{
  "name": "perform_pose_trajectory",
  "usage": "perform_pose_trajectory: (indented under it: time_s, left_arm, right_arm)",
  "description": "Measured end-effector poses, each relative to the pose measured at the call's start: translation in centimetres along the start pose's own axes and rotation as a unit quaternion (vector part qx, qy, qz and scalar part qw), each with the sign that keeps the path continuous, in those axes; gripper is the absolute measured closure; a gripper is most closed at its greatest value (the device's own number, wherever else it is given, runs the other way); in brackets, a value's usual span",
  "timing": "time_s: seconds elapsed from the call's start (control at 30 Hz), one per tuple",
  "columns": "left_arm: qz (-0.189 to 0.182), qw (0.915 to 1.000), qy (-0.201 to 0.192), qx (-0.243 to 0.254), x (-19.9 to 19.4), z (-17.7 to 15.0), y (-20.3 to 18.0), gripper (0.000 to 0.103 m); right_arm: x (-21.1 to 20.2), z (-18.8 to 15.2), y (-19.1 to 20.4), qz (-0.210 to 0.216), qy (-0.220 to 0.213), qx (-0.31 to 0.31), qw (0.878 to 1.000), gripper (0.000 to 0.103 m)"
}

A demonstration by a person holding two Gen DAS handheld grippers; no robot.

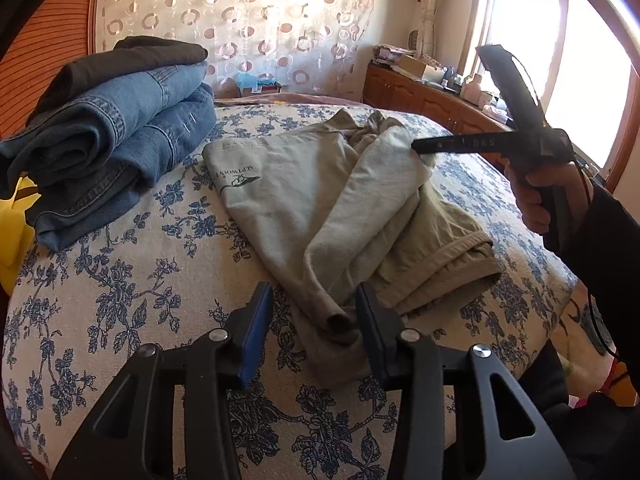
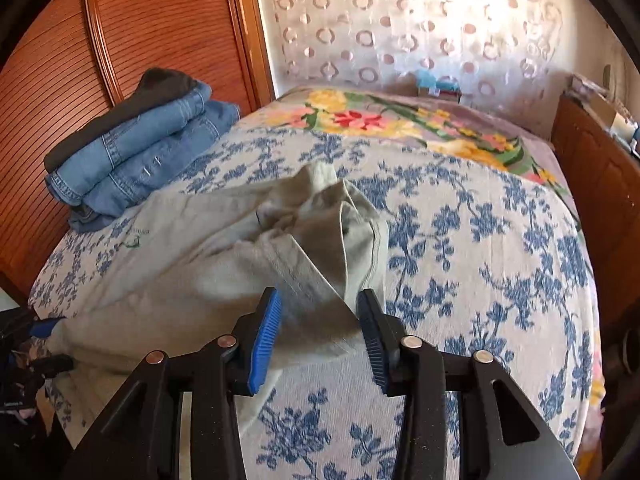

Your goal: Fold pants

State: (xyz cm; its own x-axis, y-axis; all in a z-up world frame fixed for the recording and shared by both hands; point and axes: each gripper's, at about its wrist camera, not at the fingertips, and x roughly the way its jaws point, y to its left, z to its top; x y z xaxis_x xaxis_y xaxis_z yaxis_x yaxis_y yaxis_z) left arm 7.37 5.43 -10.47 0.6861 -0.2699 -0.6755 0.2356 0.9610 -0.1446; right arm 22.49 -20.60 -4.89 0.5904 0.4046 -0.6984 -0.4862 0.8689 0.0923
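Observation:
Beige pants [image 1: 304, 208] with a dark printed logo lie crumpled on the blue-flowered bed sheet [image 1: 132, 292]. My left gripper [image 1: 312, 320] is low over the near corner of the pants. Its jaws stand apart with that corner between them, and bare sheet shows beside the left pad, so it is open. A hand holds my right gripper [image 1: 416, 146] at the far side, shut on a pale flap of the pants that it lifts off the bed. In the right wrist view the pants [image 2: 192, 248] fill the gap of the right gripper [image 2: 320, 332]. The left gripper [image 2: 64, 342] shows at the left edge.
A stack of folded blue jeans [image 1: 120, 140] topped by a dark garment sits at the back left, against a wooden panel [image 2: 60, 60]. A floral blanket [image 2: 400, 120] covers the far bed. A wooden cabinet [image 1: 420, 96] and a window are on the right, something yellow [image 1: 12, 232] on the left.

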Motion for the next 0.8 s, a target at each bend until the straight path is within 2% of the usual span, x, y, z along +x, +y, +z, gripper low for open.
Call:
perform_pose_trajectory:
  time_s: [0.07,0.17,0.27,0.37,0.43,0.6,0.8]
  left_arm:
    - [-0.001,1.0000,-0.002,-0.002,-0.2,0.0,0.0,0.060]
    - [0.001,1.0000,-0.005,-0.004,-0.4,0.0,0.1,0.060]
    - [0.002,1.0000,-0.008,-0.005,-0.6,0.0,0.2,0.060]
    - [0.003,0.9999,-0.013,-0.004,-0.9,0.0,0.1,0.064]
    - [0.000,0.9999,-0.016,-0.005,-1.1,-0.1,0.0,0.080]
    - [-0.005,0.9999,-0.012,-0.006,-1.2,-0.7,-0.2,0.092]
    - [-0.013,0.9996,-0.014,-0.018,-2.0,-1.1,0.4,0.093]
  right_arm:
    - [-0.1,0.0,-0.2,0.005,0.007,0.000,1.000,0.093]
    - [-0.4,0.2,-0.3,0.016,0.009,-0.006,1.000,0.101]
    - [-1.8,0.4,0.0,0.024,-0.007,-0.014,1.000,0.101]
    - [-3.2,1.0,0.2,0.023,-0.032,-0.015,0.999,0.101]
    - [-4.1,1.8,0.5,0.021,-0.050,-0.021,0.998,0.101]
    - [-4.7,4.6,2.3,0.016,-0.079,-0.046,0.996,0.101]
    - [-2.8,7.8,6.3,0.011,-0.089,-0.096,0.991,0.101]
